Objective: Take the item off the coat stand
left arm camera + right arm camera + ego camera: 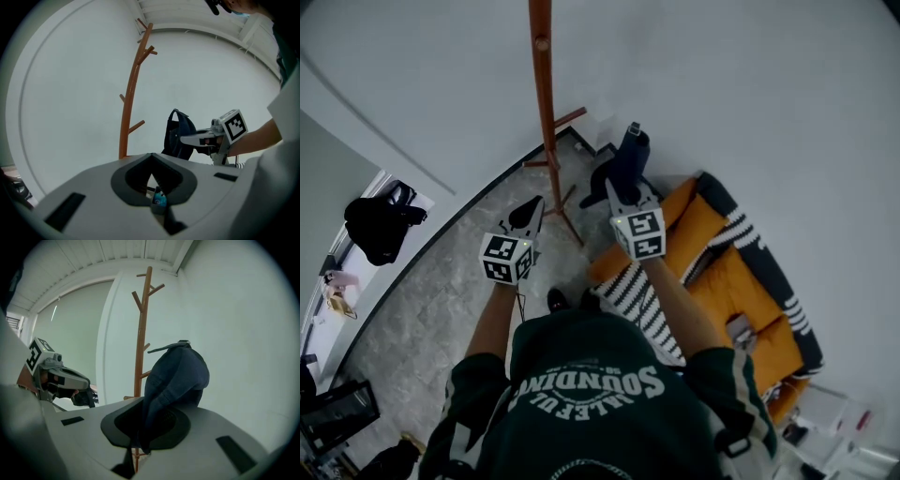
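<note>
The coat stand [546,122] shows bare pegs. My dark blue bag [178,376] hangs near it, off the pegs, with my right gripper [139,446] clamped on a thin fold. I judge that fold could slip free. My left gripper [153,185] is closed, empty.

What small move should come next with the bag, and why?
Probably draw the right gripper back, carrying the bag away from the coat stand. Its jaws are shut on the bag's fabric, and the bag hangs free beside the stand, on no peg that I can see. The left gripper is shut and empty.
</note>
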Available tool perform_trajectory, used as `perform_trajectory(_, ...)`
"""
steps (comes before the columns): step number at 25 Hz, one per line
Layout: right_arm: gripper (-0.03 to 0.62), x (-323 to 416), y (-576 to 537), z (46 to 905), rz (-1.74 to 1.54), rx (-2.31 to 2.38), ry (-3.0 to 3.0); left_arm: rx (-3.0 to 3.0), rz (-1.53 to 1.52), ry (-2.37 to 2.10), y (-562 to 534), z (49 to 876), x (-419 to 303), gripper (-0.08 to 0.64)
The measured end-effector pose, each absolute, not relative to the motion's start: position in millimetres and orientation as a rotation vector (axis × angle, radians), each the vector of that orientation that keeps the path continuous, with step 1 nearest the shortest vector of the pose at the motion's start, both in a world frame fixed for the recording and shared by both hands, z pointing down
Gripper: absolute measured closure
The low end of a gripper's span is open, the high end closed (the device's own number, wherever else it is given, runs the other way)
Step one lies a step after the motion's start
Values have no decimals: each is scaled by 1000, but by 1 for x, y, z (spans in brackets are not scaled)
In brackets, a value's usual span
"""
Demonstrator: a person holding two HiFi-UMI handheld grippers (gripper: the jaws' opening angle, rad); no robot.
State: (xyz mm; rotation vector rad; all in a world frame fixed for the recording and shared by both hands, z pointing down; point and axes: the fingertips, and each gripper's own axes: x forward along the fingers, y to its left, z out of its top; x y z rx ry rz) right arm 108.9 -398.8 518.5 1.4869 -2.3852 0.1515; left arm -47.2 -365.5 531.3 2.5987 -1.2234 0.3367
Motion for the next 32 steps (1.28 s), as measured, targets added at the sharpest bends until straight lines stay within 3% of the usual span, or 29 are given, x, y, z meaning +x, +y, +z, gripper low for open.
perform_trajectory(32, 570, 92, -364, 529, 193, 1439, -2412, 2607, 328, -1219, -373, 527, -49, 560)
